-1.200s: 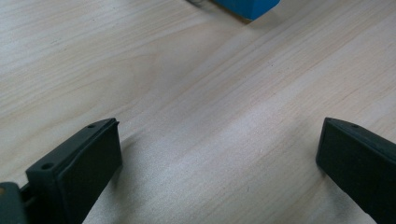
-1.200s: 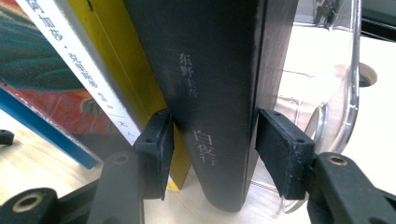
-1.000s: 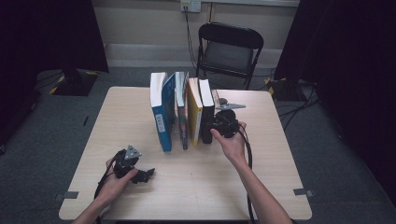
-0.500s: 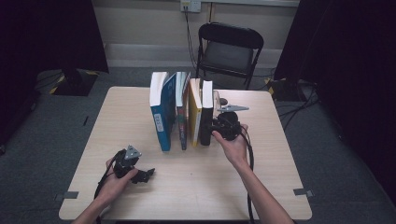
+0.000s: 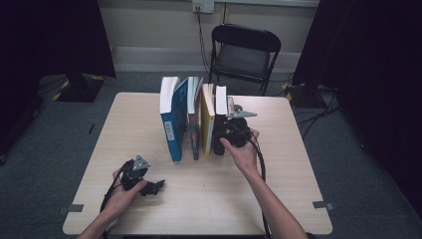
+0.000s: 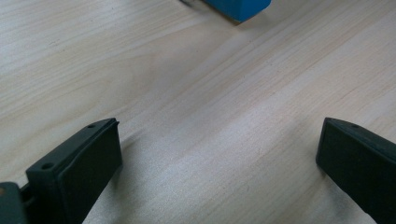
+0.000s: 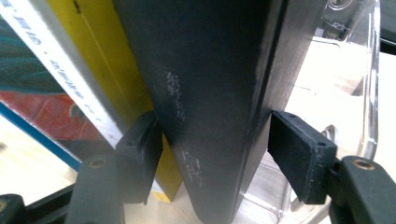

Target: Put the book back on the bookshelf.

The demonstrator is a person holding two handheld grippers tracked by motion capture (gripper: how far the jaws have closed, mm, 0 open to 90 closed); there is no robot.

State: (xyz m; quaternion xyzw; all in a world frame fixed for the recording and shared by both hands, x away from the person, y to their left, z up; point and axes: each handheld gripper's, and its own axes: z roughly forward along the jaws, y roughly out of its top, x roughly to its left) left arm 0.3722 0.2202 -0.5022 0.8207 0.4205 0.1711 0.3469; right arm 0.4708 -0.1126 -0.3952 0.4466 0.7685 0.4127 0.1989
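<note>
At row's right end, right gripper (image 7: 212, 154) jaws just opened, black book (image 7: 210, 93) between, unpressed; book released. Left gripper (image 6: 217, 163) open, idle.

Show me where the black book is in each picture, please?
High view: the black book stands upright at the right end of the row of books, mid-table, with the right gripper at it.
Left gripper view: the black book cannot be made out here.
Right gripper view: the black book rises up the middle, between that gripper's two jaws.
Shared landmark: the yellow book right beside it.
</note>
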